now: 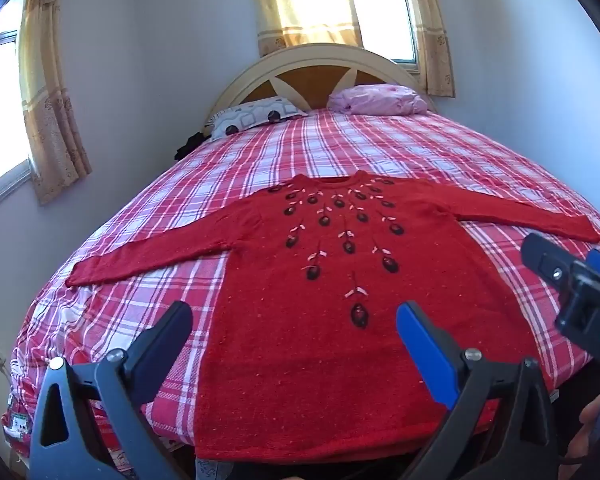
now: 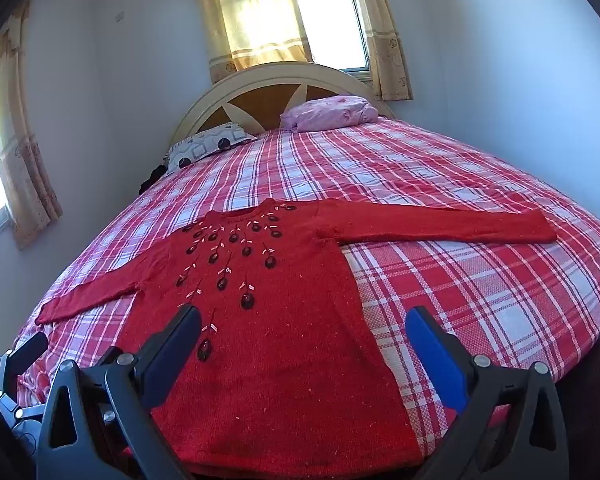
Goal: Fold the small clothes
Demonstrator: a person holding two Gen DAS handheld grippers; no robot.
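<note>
Red sweater (image 1: 320,320) lies flat, face up, sleeves spread, at near end of bed (image 1: 380,148), hem at near edge: laid out ready for folding. Left claw (image 1: 294,320) and right claw (image 2: 302,328) hover above hem, both spread wide, empty, apparently poised to grasp.

A bed (image 1: 400,148) in red plaid stands against pale walls (image 1: 148,60), arched headboard (image 1: 312,68) beneath a sunlit window (image 1: 380,8) (yellow curtains (image 1: 300,4) glowing), two pillows (image 1: 376,100).
</note>
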